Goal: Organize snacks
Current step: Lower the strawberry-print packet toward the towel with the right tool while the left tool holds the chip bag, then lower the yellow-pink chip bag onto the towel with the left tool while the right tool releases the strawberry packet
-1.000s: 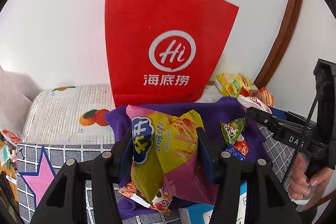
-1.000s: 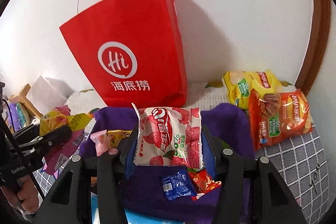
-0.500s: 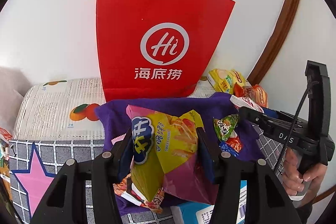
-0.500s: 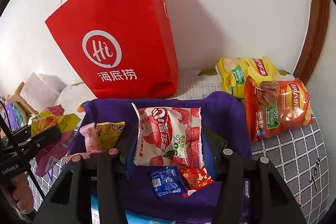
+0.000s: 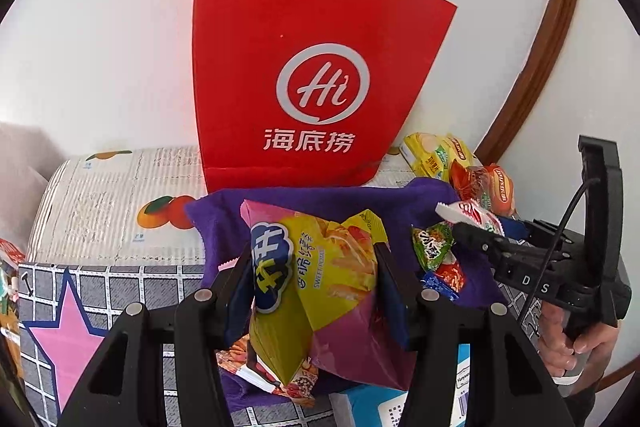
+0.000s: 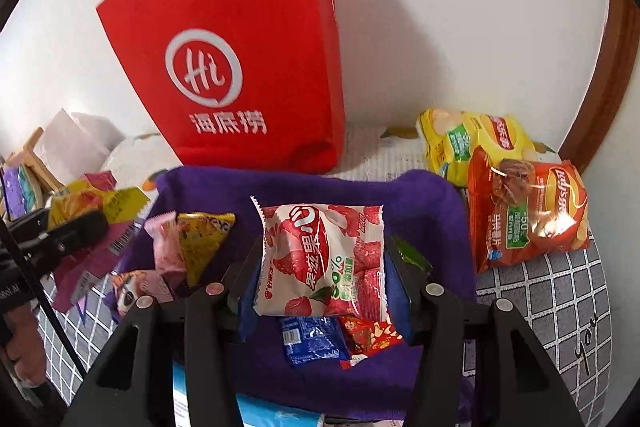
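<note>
1. Red paper bag (image 5: pixel 304 67) stands upright at the bed's back edge, against the wall, likely the destination.
2. Your left gripper (image 5: pixel 314 291) jaws clamp the yellow chip bag (image 5: pixel 320 279), lifted over the purple cloth (image 6: pixel 420 203).
3. Your right gripper (image 6: pixel 322 283) jaws clamp the strawberry packet (image 6: pixel 324 261) likewise.

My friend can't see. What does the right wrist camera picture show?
The right tool is gripping a white and red strawberry snack packet above a purple cloth with small snacks scattered on it. A tall red paper bag stands behind against the wall, and two chip bags lie to the right.
</note>
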Demonstrator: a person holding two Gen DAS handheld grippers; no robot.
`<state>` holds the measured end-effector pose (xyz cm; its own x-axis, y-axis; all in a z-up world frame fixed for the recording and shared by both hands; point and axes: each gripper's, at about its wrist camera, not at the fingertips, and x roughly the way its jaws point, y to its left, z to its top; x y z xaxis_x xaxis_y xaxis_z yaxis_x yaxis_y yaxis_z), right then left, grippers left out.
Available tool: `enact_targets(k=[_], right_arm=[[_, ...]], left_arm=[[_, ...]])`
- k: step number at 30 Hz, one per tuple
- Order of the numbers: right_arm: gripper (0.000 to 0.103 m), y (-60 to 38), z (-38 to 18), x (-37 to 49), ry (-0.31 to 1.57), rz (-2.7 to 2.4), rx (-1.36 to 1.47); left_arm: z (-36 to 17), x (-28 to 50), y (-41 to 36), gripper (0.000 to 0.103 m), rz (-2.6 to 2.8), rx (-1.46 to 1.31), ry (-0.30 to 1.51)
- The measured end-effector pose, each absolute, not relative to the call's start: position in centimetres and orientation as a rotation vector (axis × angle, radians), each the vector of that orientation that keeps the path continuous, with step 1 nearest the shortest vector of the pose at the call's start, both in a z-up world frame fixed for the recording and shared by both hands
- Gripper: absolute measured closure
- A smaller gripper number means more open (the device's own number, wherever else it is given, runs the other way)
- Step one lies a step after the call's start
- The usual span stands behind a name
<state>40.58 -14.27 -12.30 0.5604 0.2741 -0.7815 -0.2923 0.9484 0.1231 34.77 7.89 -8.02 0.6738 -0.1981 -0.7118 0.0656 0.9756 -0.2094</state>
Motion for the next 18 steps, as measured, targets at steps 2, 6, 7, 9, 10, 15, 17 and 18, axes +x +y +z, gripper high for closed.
enact_targets(k=[2,6,7,9,10,15,17,18], right_arm=[[0.050,-14.3,-12.8,40.8,0.938,0.333,-0.030],[0.050,-14.2,-13.6,41.1,0.969,0.335,-0.040],[0.050,-14.1,-13.7,41.2,0.975,0.337,-0.045],[0.050,-13.9,-14.2,41.3,0.988,0.341,-0.050],[0.050,-13.9,-14.4,41.4,0.996,0.344,-0.053],[0.050,-13.5,-14.8,41.4,1.014,0.349,-0.057],[0.050,-13.3,-14.8,41.4,1.013,0.354,-0.059],[0.050,-13.2,-14.7,41.3,1.012,0.358,-0.063]], left_arm=[[-8.1,34.9,7.9,0.050,-0.142,-0.172,0.823],[-8.2,35.0,7.8,0.050,-0.145,-0.163,0.827],[-8.3,35.1,7.8,0.050,-0.143,-0.161,0.830],[-8.6,35.3,7.8,0.050,-0.137,-0.162,0.840],[-8.7,35.4,7.9,0.050,-0.134,-0.164,0.844],[-8.8,35.4,8.5,0.050,-0.117,-0.180,0.850],[-8.8,35.4,8.5,0.050,-0.117,-0.183,0.853],[-8.8,35.4,8.5,0.050,-0.119,-0.183,0.855]])
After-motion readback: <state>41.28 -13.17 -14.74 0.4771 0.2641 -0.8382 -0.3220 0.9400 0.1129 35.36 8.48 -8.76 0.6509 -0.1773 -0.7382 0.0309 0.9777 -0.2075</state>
